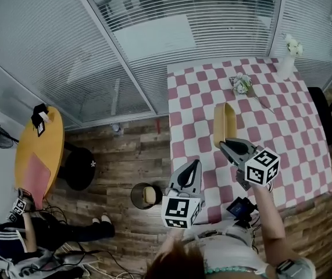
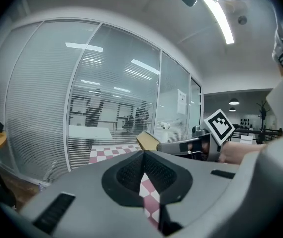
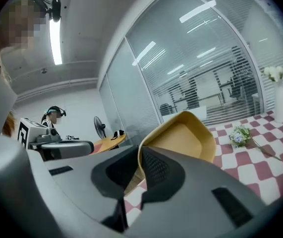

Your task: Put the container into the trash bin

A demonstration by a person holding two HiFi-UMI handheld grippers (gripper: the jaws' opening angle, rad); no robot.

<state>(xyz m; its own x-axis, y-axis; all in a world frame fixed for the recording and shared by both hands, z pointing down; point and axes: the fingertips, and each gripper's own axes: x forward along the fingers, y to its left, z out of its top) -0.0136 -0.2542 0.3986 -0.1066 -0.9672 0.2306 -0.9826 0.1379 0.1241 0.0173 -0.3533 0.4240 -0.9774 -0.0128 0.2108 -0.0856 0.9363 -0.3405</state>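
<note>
1. The left gripper (image 1: 196,163) is a grey wedge-shaped shell that narrows to a dark tip. At its 6 o'clock end sits a cube (image 1: 180,212) covered in black-and-white square markers.
2. The right gripper (image 1: 222,145) has the same grey shell, with its marker cube (image 1: 263,166) at its 4 o'clock end.
3. Seen close up, the jaws carry black pads (image 2: 130,175) with a fine mesh texture. Dark rectangular slots (image 2: 54,212) are cut into the casing.
4. The person wears a pale top (image 1: 227,243).

An office: glass partition walls (image 1: 55,51) hung with slatted blinds (image 1: 171,4), desks (image 2: 87,132) in the far rooms beyond, ceiling strip lights (image 2: 219,15).
</note>
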